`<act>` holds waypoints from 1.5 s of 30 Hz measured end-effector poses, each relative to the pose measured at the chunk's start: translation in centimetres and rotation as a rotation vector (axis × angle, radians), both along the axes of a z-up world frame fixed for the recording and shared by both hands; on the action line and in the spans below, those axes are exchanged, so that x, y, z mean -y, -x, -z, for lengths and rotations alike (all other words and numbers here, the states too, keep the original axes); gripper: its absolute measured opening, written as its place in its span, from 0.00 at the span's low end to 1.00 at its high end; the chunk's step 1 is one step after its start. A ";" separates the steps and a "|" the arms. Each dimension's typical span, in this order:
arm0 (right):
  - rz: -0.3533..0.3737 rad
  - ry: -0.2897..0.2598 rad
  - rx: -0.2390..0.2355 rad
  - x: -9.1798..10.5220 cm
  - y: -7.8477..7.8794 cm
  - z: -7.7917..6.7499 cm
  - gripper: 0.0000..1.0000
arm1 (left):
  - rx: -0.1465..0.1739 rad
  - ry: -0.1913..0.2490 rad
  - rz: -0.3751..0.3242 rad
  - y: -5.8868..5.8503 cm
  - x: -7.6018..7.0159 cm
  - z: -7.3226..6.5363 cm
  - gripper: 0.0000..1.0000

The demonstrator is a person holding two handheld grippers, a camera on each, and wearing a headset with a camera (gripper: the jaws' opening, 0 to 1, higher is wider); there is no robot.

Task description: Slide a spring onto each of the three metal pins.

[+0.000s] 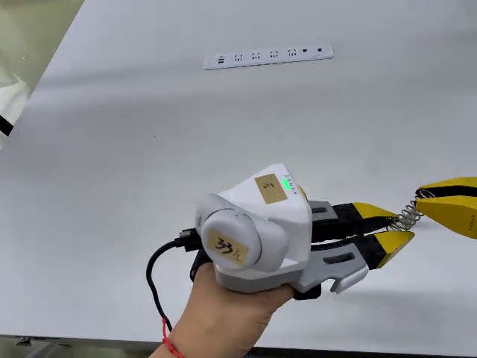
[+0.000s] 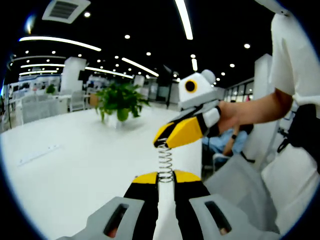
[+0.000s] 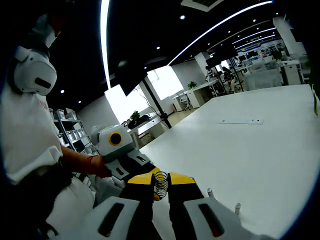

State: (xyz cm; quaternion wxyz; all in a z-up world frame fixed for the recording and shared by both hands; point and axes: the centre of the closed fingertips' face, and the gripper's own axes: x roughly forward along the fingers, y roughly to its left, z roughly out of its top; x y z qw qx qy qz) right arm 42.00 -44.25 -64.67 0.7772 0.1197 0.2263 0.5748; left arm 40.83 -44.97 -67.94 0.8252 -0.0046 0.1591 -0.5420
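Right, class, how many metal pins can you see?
2: the first pin stands beside the right gripper's jaw, the second pin further right on the table. A third may be hidden.

This is a big open office. Far ahead of the left gripper (image 2: 165, 177) stand white chairs (image 2: 77, 100) and a green plant (image 2: 119, 102) in a pot. High above it, long light strips (image 2: 185, 20) run over a black ceiling (image 2: 140, 20). Far ahead of the right gripper (image 3: 161, 179) stand white desks (image 3: 200, 92). A power strip (image 1: 268, 55) lies on the wide white surface (image 1: 149, 186) beyond the left gripper.
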 end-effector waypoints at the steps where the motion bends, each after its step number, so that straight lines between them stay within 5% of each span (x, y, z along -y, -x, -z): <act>1: -0.008 0.007 0.004 0.0 0.1 0.0 0.12 | 0.000 0.000 0.002 0.0 0.0 0.0 0.10; 14: -0.119 0.116 0.048 -0.1 0.8 -0.1 0.15 | 0.016 0.000 0.027 0.4 0.2 0.0 0.10; 31: -0.635 0.524 0.268 -0.6 2.3 0.9 0.21 | 0.047 -0.024 0.074 0.8 0.4 0.1 0.10; 45: -0.832 0.666 0.302 -0.5 2.7 2.0 0.16 | 0.061 -0.022 0.083 0.9 0.3 0.2 0.10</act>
